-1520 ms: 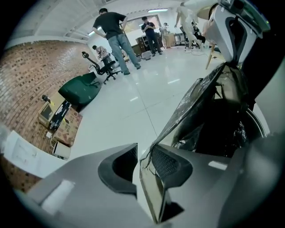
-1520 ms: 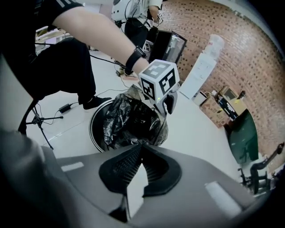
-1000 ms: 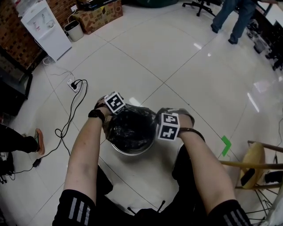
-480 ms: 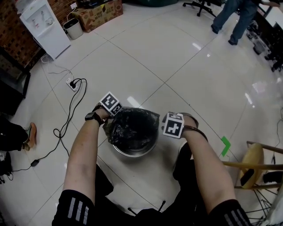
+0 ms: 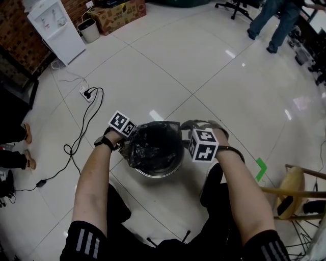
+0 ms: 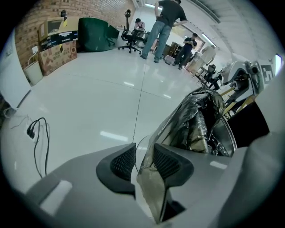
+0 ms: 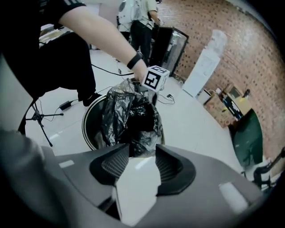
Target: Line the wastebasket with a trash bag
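A round metal wastebasket [image 5: 153, 174] stands on the floor between my knees, with a crumpled black trash bag [image 5: 153, 145] bunched in its mouth. My left gripper [image 5: 125, 131] is at the left rim. In the left gripper view its jaws [image 6: 143, 149] are closing with the bag's thin edge [image 6: 149, 178] between them, lying against one pad with a gap on the other side. My right gripper [image 5: 186, 131] hovers at the right rim. Its jaws [image 7: 142, 153] are opening with nothing between them, and the bag [image 7: 133, 120] lies just beyond the tips.
A power strip with a black cable [image 5: 85, 95] lies to the left. A water dispenser [image 5: 56, 28], a small bin [image 5: 89, 30] and a cardboard box [image 5: 119, 12] stand at the back left. A wooden stool [image 5: 295, 186] is at the right. A person [image 5: 277, 18] stands far off.
My right gripper has opened and let go of the bag's right edge, drawing slightly away. My left gripper has rolled and slid down and to the left along the rim.
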`<action>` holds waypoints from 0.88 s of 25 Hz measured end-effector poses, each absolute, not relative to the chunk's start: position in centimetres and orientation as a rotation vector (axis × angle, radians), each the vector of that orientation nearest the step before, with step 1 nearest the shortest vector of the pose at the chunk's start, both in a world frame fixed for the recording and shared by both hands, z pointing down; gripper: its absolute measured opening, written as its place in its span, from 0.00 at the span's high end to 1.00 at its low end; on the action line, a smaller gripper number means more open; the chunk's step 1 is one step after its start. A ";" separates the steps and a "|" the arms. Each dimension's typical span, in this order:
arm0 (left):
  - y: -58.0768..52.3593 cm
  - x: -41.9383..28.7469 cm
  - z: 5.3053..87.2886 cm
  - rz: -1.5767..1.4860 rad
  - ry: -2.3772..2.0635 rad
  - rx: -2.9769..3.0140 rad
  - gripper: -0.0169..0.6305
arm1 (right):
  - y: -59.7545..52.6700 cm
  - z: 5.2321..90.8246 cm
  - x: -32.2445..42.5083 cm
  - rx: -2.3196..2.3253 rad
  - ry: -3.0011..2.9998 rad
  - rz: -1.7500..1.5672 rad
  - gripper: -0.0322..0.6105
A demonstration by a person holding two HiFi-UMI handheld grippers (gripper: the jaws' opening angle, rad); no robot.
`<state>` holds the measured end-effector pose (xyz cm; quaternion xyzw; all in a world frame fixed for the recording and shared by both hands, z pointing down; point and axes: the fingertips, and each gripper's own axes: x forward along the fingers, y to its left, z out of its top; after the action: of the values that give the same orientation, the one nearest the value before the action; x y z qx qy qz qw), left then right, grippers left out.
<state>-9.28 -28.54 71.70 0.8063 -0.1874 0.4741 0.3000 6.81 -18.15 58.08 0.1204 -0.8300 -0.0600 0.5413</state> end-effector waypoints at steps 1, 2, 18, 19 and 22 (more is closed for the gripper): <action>-28.5 -9.3 71.6 1.254 -0.505 2.141 0.80 | -17.7 58.5 6.0 0.256 -1.974 -0.176 0.64; -28.4 -9.4 71.5 1.248 -0.511 2.143 0.80 | -17.2 59.1 5.2 0.228 -1.969 -0.204 0.63; -28.1 -10.1 71.9 1.048 -0.519 2.110 0.79 | -17.5 63.2 10.7 0.291 -1.766 -0.087 0.94; -28.1 -10.1 72.0 1.008 -0.527 2.098 0.79 | -17.3 63.9 11.0 0.288 -1.759 -0.063 0.94; -28.1 -10.5 72.5 0.935 -0.541 2.045 0.78 | -16.4 65.8 11.0 0.260 -1.748 -0.010 0.94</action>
<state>-10.47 -28.07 72.48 0.8094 -0.2142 0.3700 0.4025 11.04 -16.37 65.79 0.1135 -0.7645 -0.0044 0.6345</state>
